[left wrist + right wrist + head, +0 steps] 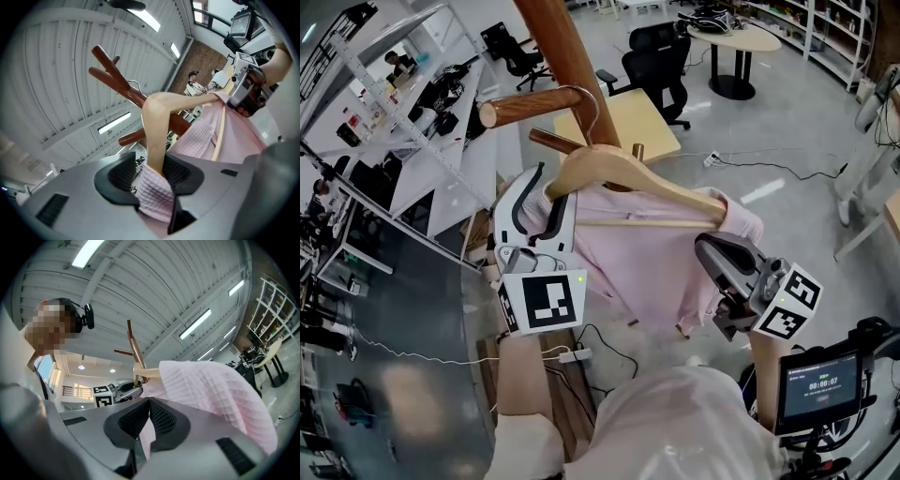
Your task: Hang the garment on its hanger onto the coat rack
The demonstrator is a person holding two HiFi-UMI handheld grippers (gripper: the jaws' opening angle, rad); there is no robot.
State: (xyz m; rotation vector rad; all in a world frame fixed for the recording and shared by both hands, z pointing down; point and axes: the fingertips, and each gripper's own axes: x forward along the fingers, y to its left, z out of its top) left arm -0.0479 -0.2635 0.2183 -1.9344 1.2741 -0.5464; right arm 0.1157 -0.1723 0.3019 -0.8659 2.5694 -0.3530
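Observation:
A wooden hanger [637, 178] carries a pink garment [647, 262]. Its metal hook [592, 108] arches over a peg [530, 103] of the brown coat rack [567, 56], close to the pole. My left gripper [546, 211] stands at the hanger's left end. In the left gripper view the hanger arm [154, 126] and a fold of garment [157, 201] lie between the jaws of the left gripper [149, 173], with a gap beside the left pad. My right gripper [712, 246] is at the garment's right shoulder. In its own view the right gripper [149, 416] is shut on thin pink fabric [211, 390].
A yellow table [628, 122] and black office chairs [661, 56] stand behind the rack, with a round table [731, 37] farther back. Metal shelving [394, 141] runs along the left. Cables lie on the floor [750, 169]. A small screen [820, 384] sits at the lower right.

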